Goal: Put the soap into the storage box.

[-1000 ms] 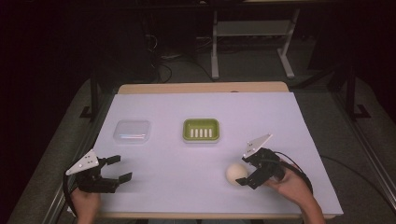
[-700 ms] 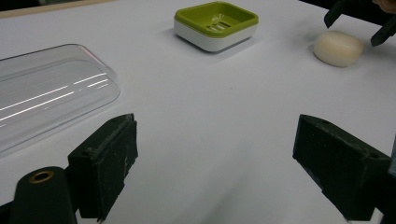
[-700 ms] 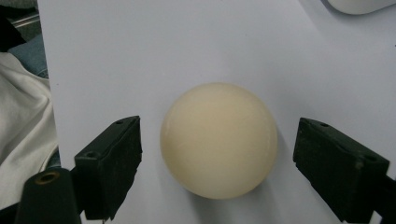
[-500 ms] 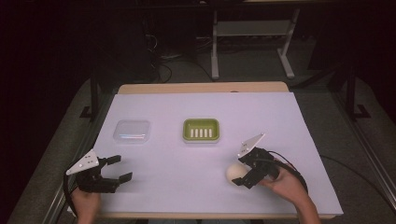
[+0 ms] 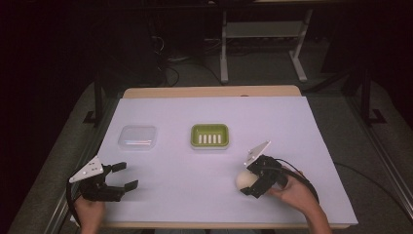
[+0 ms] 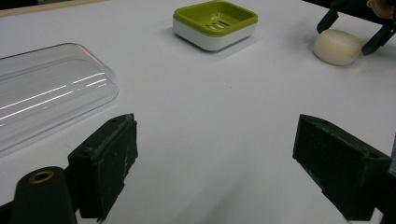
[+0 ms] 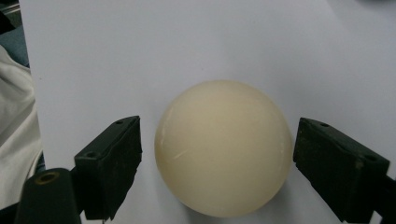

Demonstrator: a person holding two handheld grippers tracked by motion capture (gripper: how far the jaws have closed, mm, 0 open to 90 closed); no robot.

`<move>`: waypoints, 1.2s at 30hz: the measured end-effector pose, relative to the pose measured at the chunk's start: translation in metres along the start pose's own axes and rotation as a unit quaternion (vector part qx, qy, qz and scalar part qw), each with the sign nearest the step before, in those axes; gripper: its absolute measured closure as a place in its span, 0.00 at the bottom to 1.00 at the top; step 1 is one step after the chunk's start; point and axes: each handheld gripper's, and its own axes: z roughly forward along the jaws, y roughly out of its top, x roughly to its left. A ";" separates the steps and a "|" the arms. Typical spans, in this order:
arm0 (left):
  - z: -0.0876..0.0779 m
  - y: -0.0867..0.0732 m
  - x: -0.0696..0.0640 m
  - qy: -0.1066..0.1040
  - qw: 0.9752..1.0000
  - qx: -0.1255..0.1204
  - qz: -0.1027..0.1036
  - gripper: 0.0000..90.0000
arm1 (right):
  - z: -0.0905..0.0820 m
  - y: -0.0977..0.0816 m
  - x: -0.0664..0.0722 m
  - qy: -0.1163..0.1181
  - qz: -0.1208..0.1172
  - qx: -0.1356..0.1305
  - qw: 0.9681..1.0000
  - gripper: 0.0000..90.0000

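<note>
Right gripper [image 7: 217, 154], jaws apart, straddling round cream soap bar [image 7: 223, 147] near table's right edge; best centred before closing. Left gripper [image 5: 117, 177] idle, jaws spread.

The left claw [image 5: 122, 176] sits low at the near left corner of the tabletop [image 5: 302, 122], jaws spread wide with nothing between them, held by the left hand [image 5: 89, 212] from behind. The right claw [image 5: 249, 181] lies near the tabletop's near right edge, tilted leftward, jaws apart, gripped by the right hand [image 5: 292, 192].
</note>
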 end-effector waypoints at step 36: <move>0.000 0.000 0.000 -0.001 1.000 0.000 0.003 0.15 | 0.016 -0.001 0.001 -0.007 -0.007 0.028 1.000 0.23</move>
